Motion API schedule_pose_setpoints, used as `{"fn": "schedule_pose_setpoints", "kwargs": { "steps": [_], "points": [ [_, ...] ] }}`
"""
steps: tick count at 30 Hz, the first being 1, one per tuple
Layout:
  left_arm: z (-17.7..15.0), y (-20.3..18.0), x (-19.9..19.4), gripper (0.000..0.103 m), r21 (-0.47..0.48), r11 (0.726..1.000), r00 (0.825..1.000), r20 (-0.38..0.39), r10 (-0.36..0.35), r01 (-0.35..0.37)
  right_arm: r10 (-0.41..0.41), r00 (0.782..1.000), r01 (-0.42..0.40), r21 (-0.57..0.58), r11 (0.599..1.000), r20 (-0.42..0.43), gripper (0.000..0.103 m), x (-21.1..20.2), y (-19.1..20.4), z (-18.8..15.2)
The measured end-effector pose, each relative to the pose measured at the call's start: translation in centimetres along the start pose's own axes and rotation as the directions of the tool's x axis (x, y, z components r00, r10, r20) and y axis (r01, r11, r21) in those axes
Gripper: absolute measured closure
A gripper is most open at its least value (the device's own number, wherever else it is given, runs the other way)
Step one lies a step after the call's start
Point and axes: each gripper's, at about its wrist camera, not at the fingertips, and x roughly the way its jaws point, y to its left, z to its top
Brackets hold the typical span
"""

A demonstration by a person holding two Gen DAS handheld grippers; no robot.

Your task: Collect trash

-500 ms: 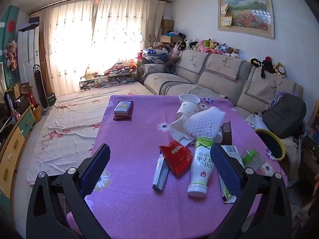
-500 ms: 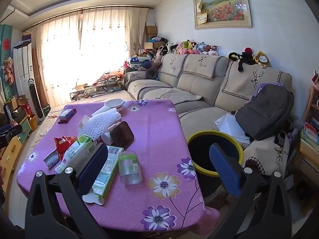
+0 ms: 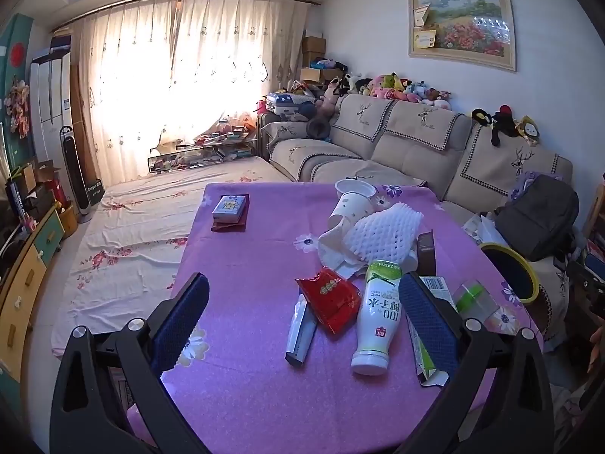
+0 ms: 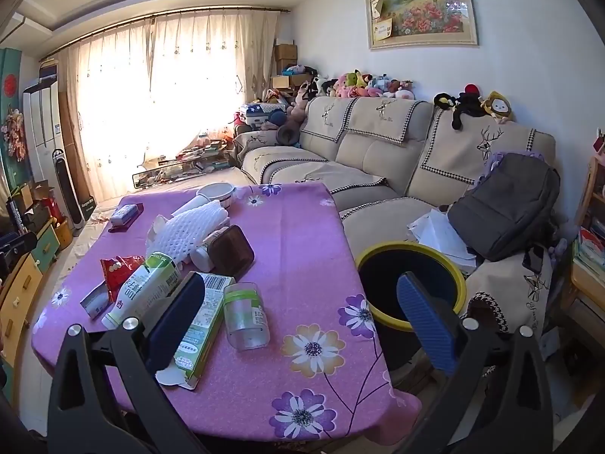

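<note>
Both the left gripper (image 3: 302, 310) and right gripper (image 4: 298, 317) gape wide, textured blue pads empty. Mid-frame on the purple floral tablecloth (image 3: 245, 265) lie a glossy white bottle (image 3: 376, 317), a crinkled red wrapper (image 3: 331, 299) and white foam netting (image 3: 382, 234); a round yellow-rimmed bin (image 4: 412, 283) stands at right.

— What trash am I looking at?

— I see a white drink bottle (image 3: 376, 316) with a green top lying on its side, touching a crumpled red snack wrapper (image 3: 329, 299). A flattened green carton (image 4: 202, 321) lies beside a clear plastic jar (image 4: 245, 316) tipped over on the purple cloth.

— Further back?

— White foam fruit netting (image 3: 382, 232) is draped over crumpled paper, with a tipped paper cup (image 3: 349, 210) behind it. I see the yellow-rimmed bin (image 4: 410, 261) standing upright just beside the table.
</note>
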Motion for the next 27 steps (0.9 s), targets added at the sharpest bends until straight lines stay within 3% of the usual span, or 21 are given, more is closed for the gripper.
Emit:
{"fn": "schedule_pose_setpoints", "kwargs": {
  "steps": [27],
  "points": [
    [-0.4,0.4,1.5,0.004,-0.010,1.000,0.999,-0.038,-0.007,0.006,0.005,1.000,-0.005,-0.001,1.000,-0.021,0.006,0.6,0.1,0.3]
  ]
}}
